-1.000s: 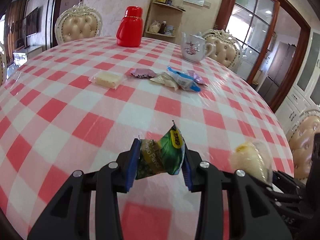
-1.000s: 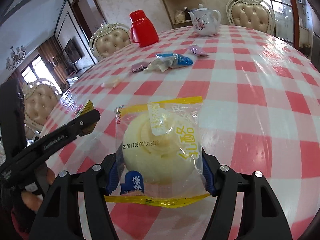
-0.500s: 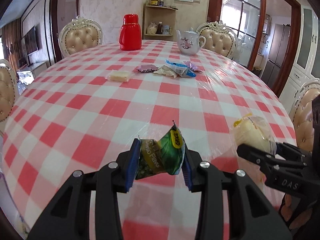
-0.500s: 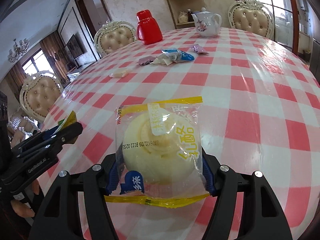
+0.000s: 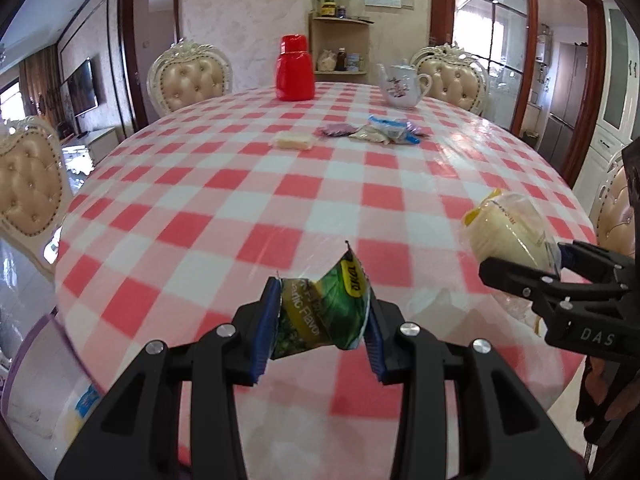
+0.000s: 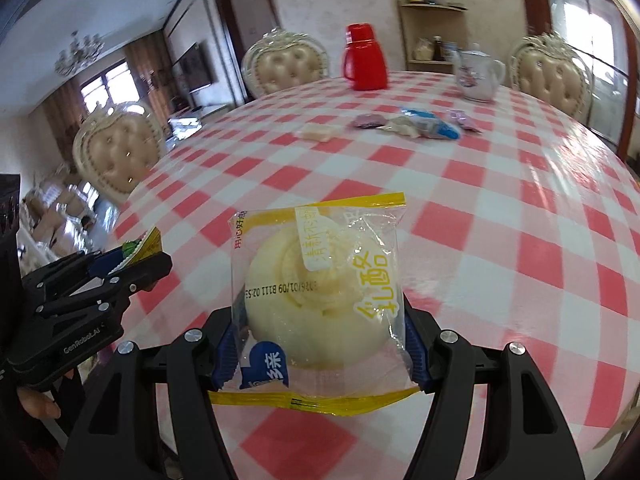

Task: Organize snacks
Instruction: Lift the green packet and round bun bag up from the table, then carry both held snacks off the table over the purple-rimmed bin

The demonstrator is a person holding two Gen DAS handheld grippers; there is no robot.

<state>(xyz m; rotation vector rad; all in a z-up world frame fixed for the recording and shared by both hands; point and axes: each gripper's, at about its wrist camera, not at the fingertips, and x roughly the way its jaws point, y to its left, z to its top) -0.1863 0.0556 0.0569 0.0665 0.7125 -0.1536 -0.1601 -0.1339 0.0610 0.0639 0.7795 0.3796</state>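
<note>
Snacks are in both sets of jaws above the near edge of a round worktop (image 5: 248, 184) covered in red-and-white check. A green snack packet (image 5: 324, 312) printed with "Garlic Flavor" sits crumpled at 6 o'clock in the left wrist view, pinched between the blue pads of the left gripper (image 5: 320, 340), whose jaws are closed in on it from either side. At 4 o'clock in that view the right gripper (image 5: 516, 264) holds a pale round bun in a clear wrapper (image 5: 508, 232). From the right wrist camera the same wrapped bun (image 6: 320, 292), edged in yellow with a blue label, fills the 6 o'clock position, the right gripper (image 6: 316, 344) clamping its jaws on the wrapper's two sides. The left gripper (image 6: 136, 260) shows at 9 o'clock there, a hand (image 6: 38, 404) beneath it.

Toward 12 o'clock across the worktop lie the remaining snacks: a pale yellow wrapped piece (image 5: 294, 141), a purple packet (image 5: 335, 131), a cream packet (image 5: 372, 134) and a blue-and-white packet (image 5: 394, 127), the last three close together. Beyond them stand a red jug (image 5: 295, 68) and a white flowered teapot (image 5: 402, 86). Cream tufted chairs (image 5: 190, 78) ring the worktop.
</note>
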